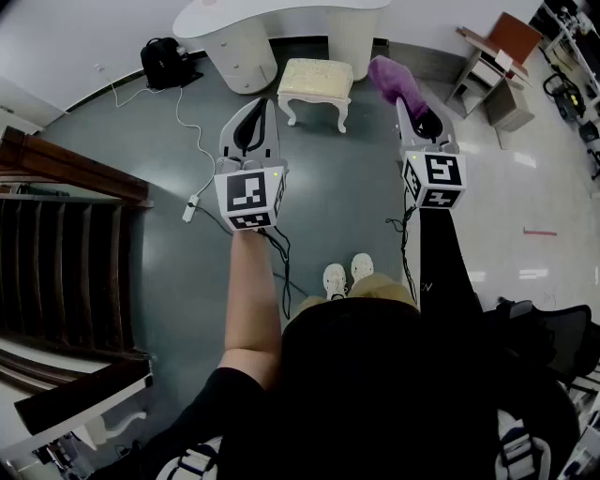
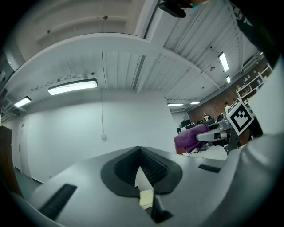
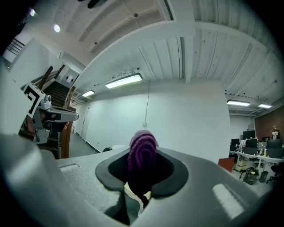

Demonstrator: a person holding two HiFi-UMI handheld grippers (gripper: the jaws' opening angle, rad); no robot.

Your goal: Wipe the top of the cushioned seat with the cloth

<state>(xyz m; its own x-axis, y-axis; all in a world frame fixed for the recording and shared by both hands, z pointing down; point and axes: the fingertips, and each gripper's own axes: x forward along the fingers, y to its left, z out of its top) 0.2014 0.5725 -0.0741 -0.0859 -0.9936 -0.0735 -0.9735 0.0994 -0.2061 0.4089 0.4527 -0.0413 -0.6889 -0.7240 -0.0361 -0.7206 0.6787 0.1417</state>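
The cream cushioned seat, a small stool with white legs, stands on the grey floor ahead of both grippers. My right gripper is shut on a purple cloth, held in the air to the right of the seat. In the right gripper view the cloth stands bunched between the jaws of my right gripper. My left gripper hovers just left of the seat, short of it, shut and holding nothing. The left gripper view shows the left gripper with its jaws meeting, and the cloth off to the right.
A white curved table stands behind the seat, with a black bag to its left. A white cable and power strip lie on the floor. Dark wooden stairs fill the left. A small desk stands far right.
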